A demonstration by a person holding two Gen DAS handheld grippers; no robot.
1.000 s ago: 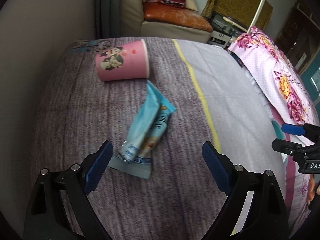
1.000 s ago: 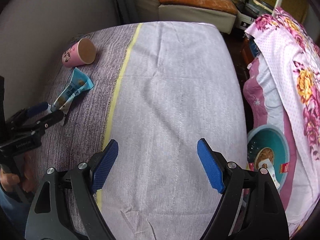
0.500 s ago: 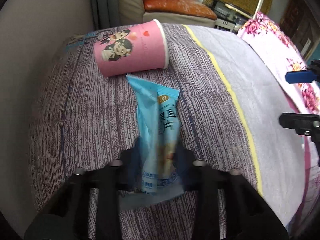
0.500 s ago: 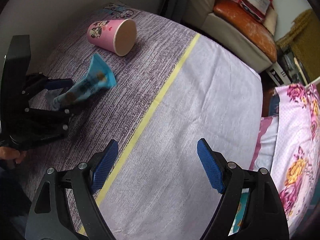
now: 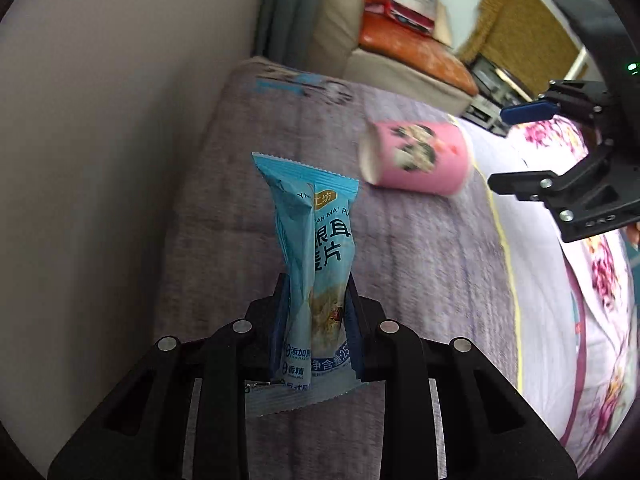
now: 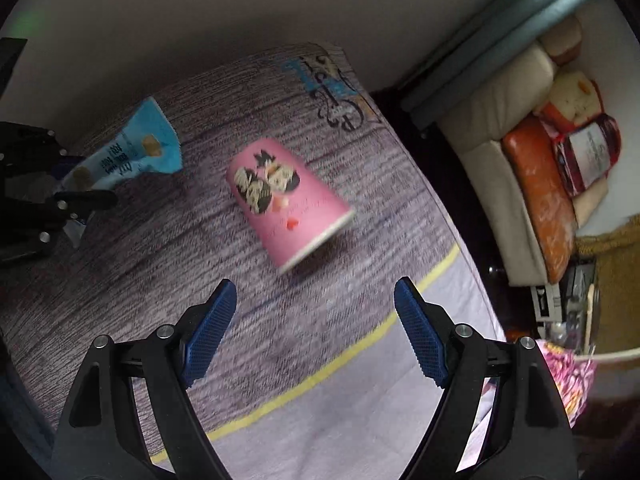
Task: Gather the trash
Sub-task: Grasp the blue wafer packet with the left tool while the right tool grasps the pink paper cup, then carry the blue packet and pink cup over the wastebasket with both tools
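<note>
Lying at 12 o'clock ahead of spread right jaws [image 6: 314, 334]: pink paper cup [image 6: 286, 210], mouth pointing 5 o'clock. Left jaws [image 5: 316, 312] clamping blue snack wrapper [image 5: 316, 256].

A home bedroom: ahead of the tongs, a bed [image 6: 304, 360] under a purple-grey woven cover, hard against a plain wall [image 5: 120, 120]. Beyond its far end, a cream sofa [image 6: 500, 168] with an orange cushion [image 6: 548, 200]. To the right, a pink floral quilt [image 5: 600, 280].

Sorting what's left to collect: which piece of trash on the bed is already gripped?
The blue snack wrapper, pinched in the left gripper. The pink paper cup lies loose on its side ahead of the open right gripper.
</note>
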